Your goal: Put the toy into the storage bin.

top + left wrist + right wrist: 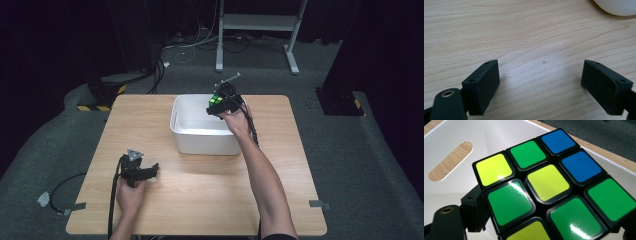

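Cube (549, 187) sits clamped in the right hand-held gripper (223, 102), held above the far right corner of the white bin (182, 137). Looks like a drop-in to me, so I'd lower it inside the walls before letting go, not release from up there. Left hand-held gripper (145, 171) rests wide open on the wooden surface (210, 200), holding nothing.
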